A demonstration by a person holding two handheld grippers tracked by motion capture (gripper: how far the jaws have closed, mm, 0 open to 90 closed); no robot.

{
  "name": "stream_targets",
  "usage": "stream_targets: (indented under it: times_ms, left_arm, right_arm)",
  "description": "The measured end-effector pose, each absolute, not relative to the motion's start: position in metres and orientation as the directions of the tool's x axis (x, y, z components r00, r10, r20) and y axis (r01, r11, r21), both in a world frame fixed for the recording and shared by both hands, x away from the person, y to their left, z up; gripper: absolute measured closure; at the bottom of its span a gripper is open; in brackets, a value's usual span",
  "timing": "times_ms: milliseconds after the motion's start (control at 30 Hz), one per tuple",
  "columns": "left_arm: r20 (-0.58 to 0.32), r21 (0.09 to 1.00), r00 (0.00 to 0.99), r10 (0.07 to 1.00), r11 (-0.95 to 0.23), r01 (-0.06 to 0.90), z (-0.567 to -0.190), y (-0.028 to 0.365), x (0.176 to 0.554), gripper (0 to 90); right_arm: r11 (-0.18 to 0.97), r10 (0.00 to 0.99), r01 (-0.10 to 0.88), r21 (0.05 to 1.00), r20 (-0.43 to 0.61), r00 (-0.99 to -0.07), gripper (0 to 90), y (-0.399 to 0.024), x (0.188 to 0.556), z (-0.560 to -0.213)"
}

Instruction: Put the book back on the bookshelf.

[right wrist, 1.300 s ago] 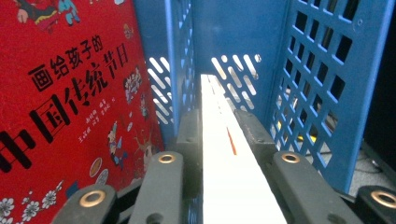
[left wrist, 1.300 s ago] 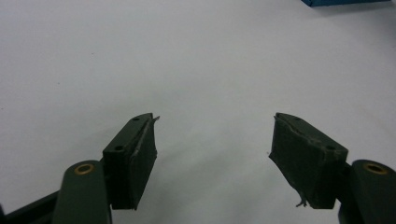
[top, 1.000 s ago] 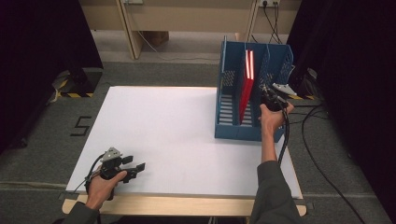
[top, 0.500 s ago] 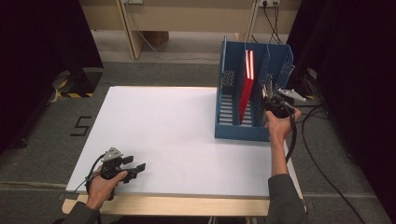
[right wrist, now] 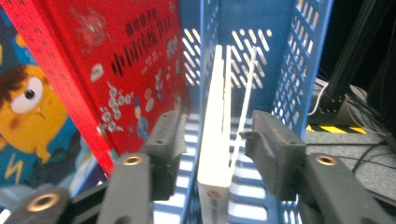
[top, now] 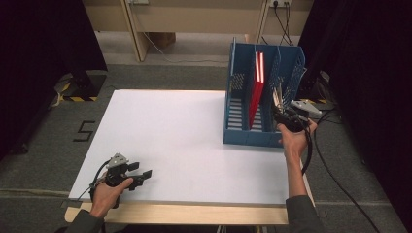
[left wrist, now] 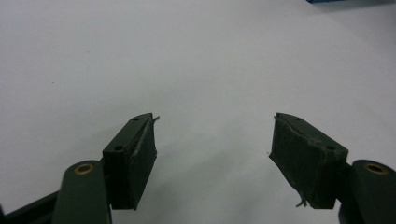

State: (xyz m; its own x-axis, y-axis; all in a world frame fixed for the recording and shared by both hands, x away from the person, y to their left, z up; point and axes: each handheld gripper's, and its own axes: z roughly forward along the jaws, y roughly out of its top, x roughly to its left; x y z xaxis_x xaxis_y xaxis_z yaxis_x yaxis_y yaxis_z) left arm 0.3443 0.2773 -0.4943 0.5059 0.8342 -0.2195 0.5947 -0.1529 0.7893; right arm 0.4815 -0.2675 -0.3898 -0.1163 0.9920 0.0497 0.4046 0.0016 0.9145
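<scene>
Right gripper [top: 280, 112] sits at the near right corner of the blue file rack [top: 238, 127], which stands on the far right part of the white tabletop [top: 184, 141]. Its jaws have just been opening. In the right gripper view they stand partly spread on either side of the thin white book [right wrist: 215, 140], with a gap showing between pads and book, so nothing is clamped.

White book: upright on its lower edge in the rack's right-hand compartment, spine end toward the gripper, long axis running from the near open side toward the perforated back wall. In the high view it shows as a pale sliver [top: 278, 97] leaning slightly.

Red book [top: 255, 87] stands upright in the next compartment to the left, just beside the white one across a divider. The right gripper view gives its cover print [right wrist: 116, 70], which the high view does not resolve.

Left gripper [top: 141, 175] is at the near left of the tabletop, pointing right along the surface. The left gripper view has its jaws [left wrist: 212, 154] apart at a middling width over bare white surface, nothing between them.
</scene>
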Motion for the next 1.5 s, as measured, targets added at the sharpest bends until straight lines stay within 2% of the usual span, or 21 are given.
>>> stream_targets:
  times_ms: [100,233,367,533,867,1033,1100,1400,1500]
  left_arm:
    - [-0.218,0.788,0.507,0.834,-0.156,0.596,-0.494,0.277,0.344,30.1]
    - [-0.22,0.788,0.506,0.834,-0.154,0.596,-0.495,0.277,0.344,30.1]
    - [-0.22,0.787,0.507,0.833,-0.155,0.597,-0.495,0.277,0.345,30.1]
    - [-0.217,0.786,0.51,0.832,-0.161,0.597,-0.495,0.277,0.345,30.2]
    - [-0.217,0.787,0.511,0.832,-0.16,0.595,-0.495,0.276,0.345,30.0]
    - [-0.217,0.785,0.512,0.831,-0.163,0.598,-0.495,0.276,0.345,29.1]
    - [-0.218,0.786,0.514,0.83,-0.163,0.596,-0.495,0.276,0.345,28.7]
    - [-0.222,0.788,0.519,0.825,-0.162,0.594,-0.495,0.275,0.344,28.6]
    - [-0.222,0.787,0.519,0.825,-0.163,0.596,-0.496,0.275,0.345,28.3]
  right_arm:
    - [0.018,0.992,0.434,0.901,0.037,-0.117,49.3,-0.268,0.481,-0.395]
    - [0.013,0.991,0.447,0.894,0.048,-0.126,64.1,-0.27,0.483,-0.403]
    - [0.011,0.989,0.437,0.899,0.055,-0.139,70.6,-0.267,0.486,-0.409]
    - [0.047,0.987,0.438,0.898,0.025,-0.157,70.4,-0.259,0.494,-0.408]
    - [0.034,0.988,0.441,0.897,0.037,-0.15,69.6,-0.257,0.506,-0.409]
    - [0.033,0.989,0.457,0.889,0.036,-0.142,63.2,-0.255,0.506,-0.413]
    - [0.01,0.989,0.446,0.895,0.058,-0.139,56.9,-0.256,0.503,-0.413]
    - [0.034,0.988,0.419,0.907,0.034,-0.153,40.3,-0.253,0.474,-0.403]
    - [0.026,0.988,0.398,0.917,0.037,-0.15,37.4,-0.253,0.461,-0.4]
